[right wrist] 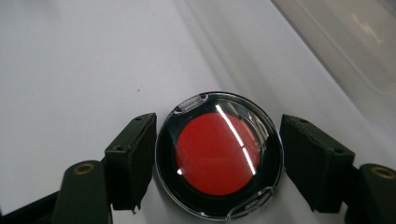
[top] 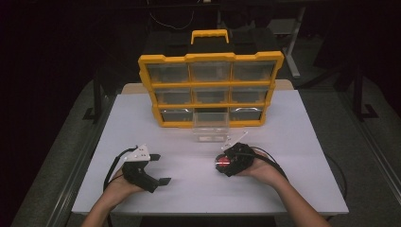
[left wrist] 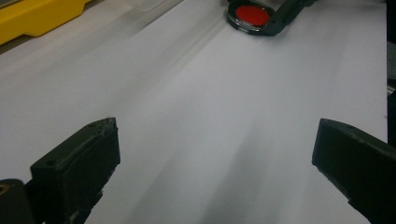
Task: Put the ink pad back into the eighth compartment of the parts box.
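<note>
No readable text, labels, nos. or signs on anything in view

A round compact [right wrist: 218, 156] lies flat on the white table [top: 293, 142], its black case ringing a red disc under a clear, glossy lid that catches streaks of light. Small clear tabs show at its rim. It sits between two black jaws, touching both, just in front of a clear plastic drawer [top: 211, 127] pulled out onto the table.
</note>
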`<state>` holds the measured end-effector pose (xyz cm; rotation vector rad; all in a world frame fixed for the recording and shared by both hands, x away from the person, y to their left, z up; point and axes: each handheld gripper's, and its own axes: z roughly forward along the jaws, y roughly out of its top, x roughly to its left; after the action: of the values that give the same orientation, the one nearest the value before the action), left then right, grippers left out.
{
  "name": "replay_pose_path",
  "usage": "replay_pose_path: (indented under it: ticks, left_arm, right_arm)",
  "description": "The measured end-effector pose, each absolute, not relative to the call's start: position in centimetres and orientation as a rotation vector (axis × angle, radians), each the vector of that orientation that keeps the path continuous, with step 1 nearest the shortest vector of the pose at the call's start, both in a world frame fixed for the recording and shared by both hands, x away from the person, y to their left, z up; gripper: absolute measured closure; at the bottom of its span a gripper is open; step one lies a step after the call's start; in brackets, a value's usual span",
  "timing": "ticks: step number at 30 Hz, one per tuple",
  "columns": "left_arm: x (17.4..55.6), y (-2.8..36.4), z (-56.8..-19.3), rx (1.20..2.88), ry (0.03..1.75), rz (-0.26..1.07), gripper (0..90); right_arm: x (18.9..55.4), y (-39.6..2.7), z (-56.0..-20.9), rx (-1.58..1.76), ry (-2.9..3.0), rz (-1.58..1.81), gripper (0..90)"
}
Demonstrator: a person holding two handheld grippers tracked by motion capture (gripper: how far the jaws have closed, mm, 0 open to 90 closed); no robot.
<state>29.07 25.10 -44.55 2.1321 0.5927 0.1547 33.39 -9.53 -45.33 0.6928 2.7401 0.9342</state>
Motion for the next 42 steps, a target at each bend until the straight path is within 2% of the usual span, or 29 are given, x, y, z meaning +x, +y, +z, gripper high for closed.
replay_pose_path:
  ticks: [42]
  left_arm:
    - [29.1, 25.2, -44.6, 2.127, 0.602, 0.159, 0.5]
  right_arm:
    - [34.3, -12.9, -42.1, 0.804, 2.682, 0.968, 28.7]
